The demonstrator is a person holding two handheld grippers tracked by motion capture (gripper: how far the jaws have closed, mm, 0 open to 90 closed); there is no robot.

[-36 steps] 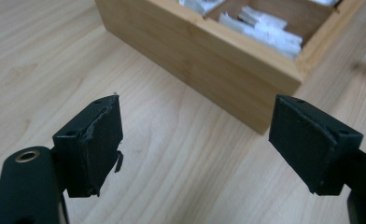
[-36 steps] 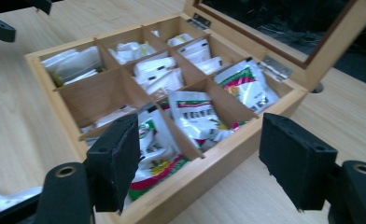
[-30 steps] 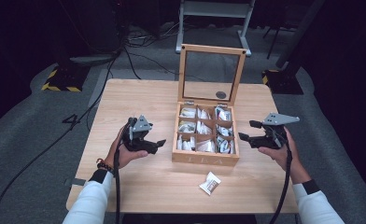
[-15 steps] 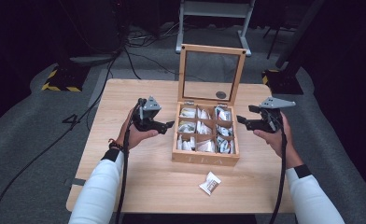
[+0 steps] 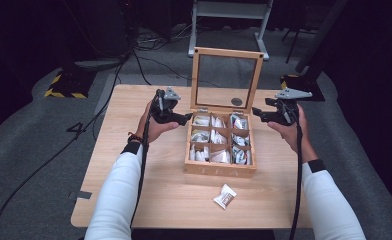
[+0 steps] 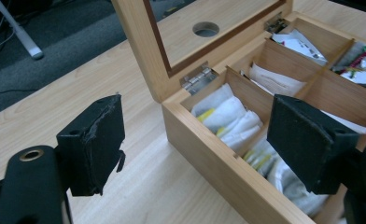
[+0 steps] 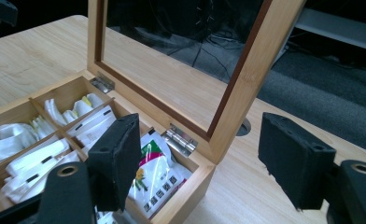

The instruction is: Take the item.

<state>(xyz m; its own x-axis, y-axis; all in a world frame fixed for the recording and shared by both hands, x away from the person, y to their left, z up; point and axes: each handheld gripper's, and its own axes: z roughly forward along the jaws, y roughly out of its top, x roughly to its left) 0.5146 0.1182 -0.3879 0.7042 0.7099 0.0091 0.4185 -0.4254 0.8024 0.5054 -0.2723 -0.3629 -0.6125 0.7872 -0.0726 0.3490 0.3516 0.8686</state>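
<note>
A wooden tea box point(image 5: 220, 170) stands mid-table, its compartments full of sachets, its glass-paned lid point(image 5: 227, 52) upright. My left gripper point(image 5: 184, 119) hovers by the box's far left corner, open, with nothing between its pads point(image 6: 95, 140); past them I see the box wall point(image 6: 209, 154) and the hinge. My right gripper point(image 5: 258, 112) hovers at the far right corner, also open and holding nothing; its jaws straddle the lid's frame point(image 7: 246, 84) without touching it. Both pairs of jaws have just been closing slightly. One loose sachet point(image 5: 225, 196) lies on the table in front of the box.
The table point(image 5: 134, 210) is light wood with a round cable hole point(image 5: 236, 101) behind the box. Beyond the far edge are floor cables, a metal stand point(image 5: 229, 12) and a striped floor plate point(image 5: 64, 86). A cable trails from each gripper along the forearms.
Both hands have moved away from the person and slightly up, from beside the box's middle to its two rear corners. The box and loose sachet have not moved.
</note>
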